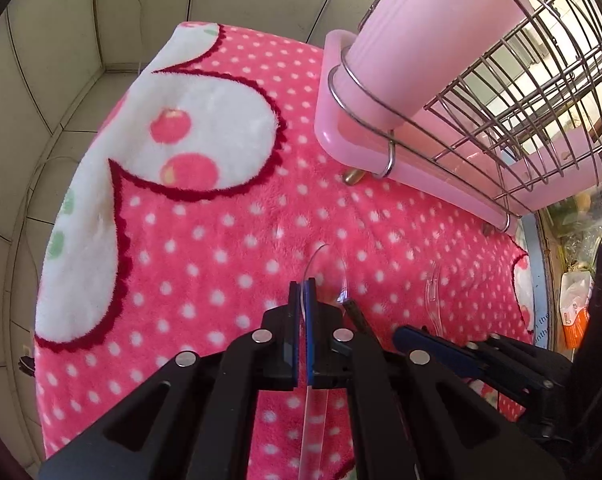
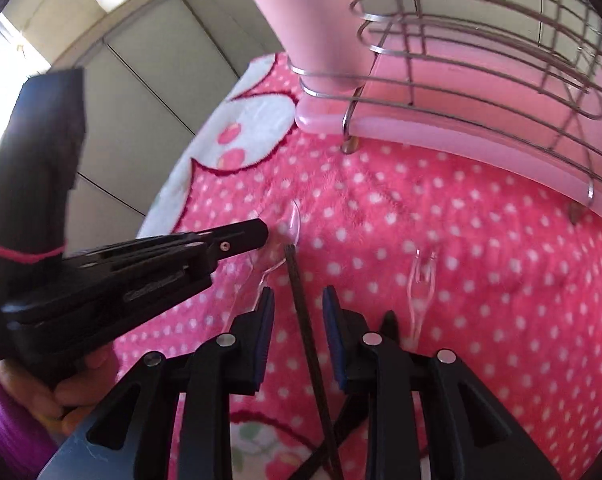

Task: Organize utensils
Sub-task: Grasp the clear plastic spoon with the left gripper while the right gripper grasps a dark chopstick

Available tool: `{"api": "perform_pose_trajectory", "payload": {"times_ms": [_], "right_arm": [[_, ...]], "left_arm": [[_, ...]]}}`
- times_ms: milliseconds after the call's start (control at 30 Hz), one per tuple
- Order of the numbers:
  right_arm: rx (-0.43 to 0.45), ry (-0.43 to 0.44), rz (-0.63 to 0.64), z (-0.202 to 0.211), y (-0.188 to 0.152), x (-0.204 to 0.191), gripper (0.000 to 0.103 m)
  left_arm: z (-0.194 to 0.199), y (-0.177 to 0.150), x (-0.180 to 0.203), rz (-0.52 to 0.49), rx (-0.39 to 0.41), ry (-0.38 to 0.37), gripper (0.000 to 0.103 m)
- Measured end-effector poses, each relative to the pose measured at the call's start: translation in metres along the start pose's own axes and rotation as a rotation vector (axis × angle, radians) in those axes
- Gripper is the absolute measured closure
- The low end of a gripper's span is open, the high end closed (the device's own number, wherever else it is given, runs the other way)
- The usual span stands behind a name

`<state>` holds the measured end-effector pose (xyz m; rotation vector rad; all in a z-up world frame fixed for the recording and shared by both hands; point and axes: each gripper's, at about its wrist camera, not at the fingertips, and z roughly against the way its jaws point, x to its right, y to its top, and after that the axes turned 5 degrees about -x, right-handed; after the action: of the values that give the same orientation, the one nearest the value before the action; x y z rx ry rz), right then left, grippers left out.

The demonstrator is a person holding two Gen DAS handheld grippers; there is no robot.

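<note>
My left gripper is shut on a clear plastic spoon, its bowl sticking out past the pads just above the pink dotted blanket. The spoon also shows in the right wrist view beside the left gripper. My right gripper is open; a black chopstick runs between its fingers, and whether it touches them is unclear. A clear plastic fork lies on the blanket to the right; it also shows in the left wrist view. A pink utensil cup hangs on the rack.
A wire dish rack on a pink drip tray stands at the back right of the blanket. Cupboard doors lie behind. Clutter and packets sit past the blanket's right edge.
</note>
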<state>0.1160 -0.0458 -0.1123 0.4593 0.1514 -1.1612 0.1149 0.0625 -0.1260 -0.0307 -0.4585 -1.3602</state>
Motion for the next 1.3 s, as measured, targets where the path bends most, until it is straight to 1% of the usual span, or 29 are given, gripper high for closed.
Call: {"api": "perform_pose_trajectory", "payload": {"times_ms": [33, 100, 133, 200, 333, 400, 500, 633, 733, 867, 900, 1000, 1067, 1133, 1200, 1300], "right_arm": [[-0.013, -0.011, 0.003, -0.006, 0.002, -0.001, 0.082], [-0.012, -0.034, -0.009, -0.013, 0.001, 0.001, 0.096], [-0.008, -0.02, -0.026, -0.012, 0.001, 0.004, 0.097], [0.015, 0.031, -0.074, -0.004, -0.003, 0.012, 0.097], [0.102, 0.08, -0.192, 0.03, -0.017, 0.044, 0.097], [0.135, 0.088, -0.255, 0.048, -0.024, 0.065, 0.097], [0.154, 0.065, -0.32, 0.066, -0.037, 0.094, 0.097], [0.132, 0.038, -0.376, 0.068, -0.047, 0.123, 0.097], [0.114, 0.038, -0.409, 0.062, -0.051, 0.134, 0.097], [0.088, 0.055, -0.421, 0.055, -0.054, 0.147, 0.096], [0.084, 0.055, -0.419, 0.054, -0.054, 0.149, 0.094], [0.073, 0.068, -0.418, 0.05, -0.054, 0.152, 0.093], [0.063, 0.075, -0.412, 0.05, -0.054, 0.151, 0.091], [0.052, 0.09, -0.399, 0.051, -0.052, 0.152, 0.089], [0.037, 0.089, -0.38, 0.047, -0.047, 0.149, 0.089], [0.013, 0.081, -0.36, 0.044, -0.041, 0.147, 0.089]], "left_arm": [[0.0, 0.0, 0.0, 0.0, -0.001, -0.002, 0.101], [-0.001, 0.0, -0.001, 0.002, -0.003, -0.006, 0.101], [-0.002, 0.001, -0.001, 0.003, -0.005, -0.009, 0.102], [-0.001, 0.001, -0.001, 0.001, -0.006, -0.009, 0.102], [0.0, 0.001, -0.003, 0.002, -0.011, -0.009, 0.101], [0.0, 0.001, -0.001, -0.004, -0.013, -0.003, 0.101], [-0.004, 0.002, 0.002, -0.024, -0.034, 0.0, 0.099], [-0.01, 0.009, 0.01, -0.046, -0.078, 0.009, 0.093], [-0.013, 0.014, 0.017, -0.09, -0.118, 0.035, 0.09], [-0.017, 0.019, 0.027, -0.138, -0.166, 0.086, 0.09], [-0.018, 0.02, 0.031, -0.155, -0.17, 0.104, 0.09], [-0.02, 0.02, 0.039, -0.185, -0.168, 0.138, 0.09], [-0.021, 0.019, 0.042, -0.191, -0.163, 0.14, 0.09], [-0.019, 0.018, 0.042, -0.193, -0.151, 0.139, 0.093], [-0.017, 0.016, 0.045, -0.191, -0.133, 0.128, 0.1], [-0.008, 0.012, 0.042, -0.182, -0.121, 0.087, 0.101]]}}
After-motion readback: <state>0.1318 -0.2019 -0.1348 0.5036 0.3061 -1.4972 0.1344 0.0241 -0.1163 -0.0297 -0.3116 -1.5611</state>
